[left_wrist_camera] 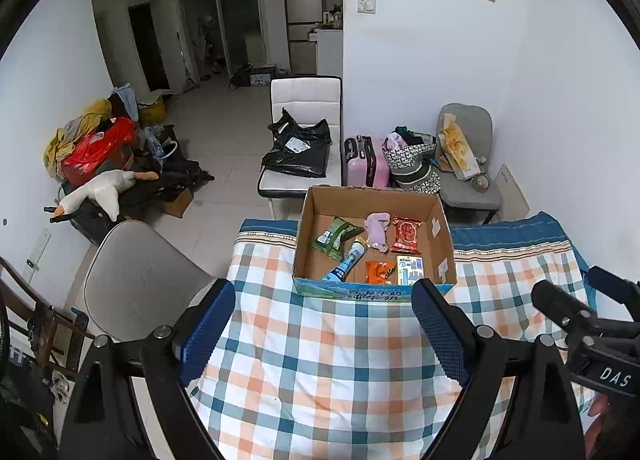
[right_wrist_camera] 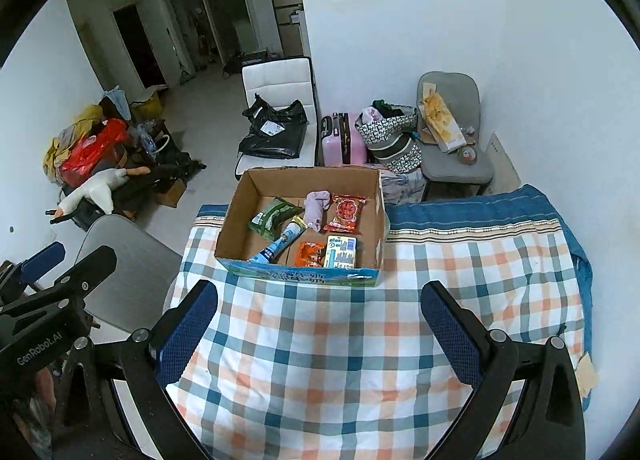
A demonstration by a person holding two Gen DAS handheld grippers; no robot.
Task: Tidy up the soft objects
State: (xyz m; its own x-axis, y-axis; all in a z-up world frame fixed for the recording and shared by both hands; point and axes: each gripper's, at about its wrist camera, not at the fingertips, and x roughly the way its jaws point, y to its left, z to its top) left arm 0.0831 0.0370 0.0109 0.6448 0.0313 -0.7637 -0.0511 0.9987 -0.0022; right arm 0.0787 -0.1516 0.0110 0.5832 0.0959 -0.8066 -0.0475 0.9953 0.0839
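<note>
An open cardboard box (left_wrist_camera: 440,236) stands on the checked tablecloth (left_wrist_camera: 320,360); it also shows in the right wrist view (right_wrist_camera: 236,216). In it lie a green packet (left_wrist_camera: 335,237), a purple soft toy (left_wrist_camera: 378,229), a red packet (left_wrist_camera: 406,235), a blue tube (left_wrist_camera: 347,262), an orange packet (left_wrist_camera: 379,272) and a small carton (left_wrist_camera: 409,270). My left gripper (left_wrist_camera: 324,304) is open and empty, hovering above the cloth in front of the box. My right gripper (right_wrist_camera: 320,304) is open and empty too, beside it.
A grey chair (left_wrist_camera: 136,280) stands left of the table. Behind the box are a white chair with a black bag (left_wrist_camera: 298,148), a pink suitcase (left_wrist_camera: 366,162), patterned bags (left_wrist_camera: 412,164) and a second grey chair (left_wrist_camera: 468,180). A pile with a plush goose (left_wrist_camera: 100,188) lies at the left wall.
</note>
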